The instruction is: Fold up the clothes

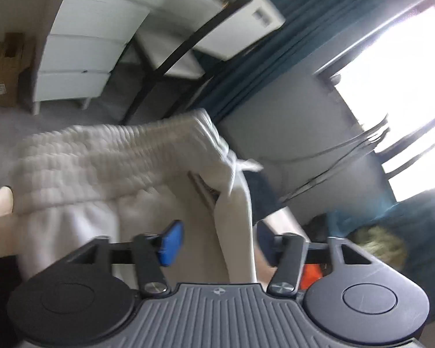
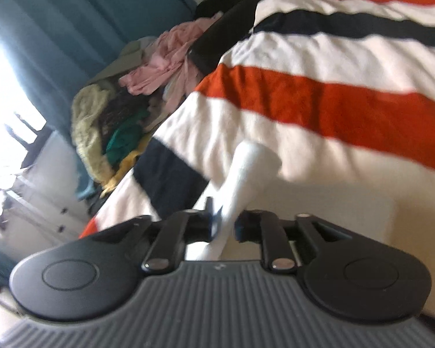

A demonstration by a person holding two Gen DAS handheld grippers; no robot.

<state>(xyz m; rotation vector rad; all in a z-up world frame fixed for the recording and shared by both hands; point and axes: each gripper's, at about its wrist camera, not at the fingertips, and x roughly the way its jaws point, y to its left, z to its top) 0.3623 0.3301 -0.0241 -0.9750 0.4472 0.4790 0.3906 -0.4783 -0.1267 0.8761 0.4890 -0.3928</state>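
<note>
Broad cream blanket with orange and navy stripes (image 2: 319, 98) beneath, bulky white textured knit garment (image 1: 101, 156) hanging before the wide-open left gripper (image 1: 220, 243), narrow white fabric strip (image 2: 240, 179) pinched in the closed right gripper (image 2: 226, 220)

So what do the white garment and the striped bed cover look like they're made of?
White garment: looks like soft cotton knit, matte, with a ribbed elastic waistband and drawstring; blur leaves it uncertain. Striped cover: seemingly fuzzy fleece or brushed cotton, matte, with soft-edged stripes.
</note>
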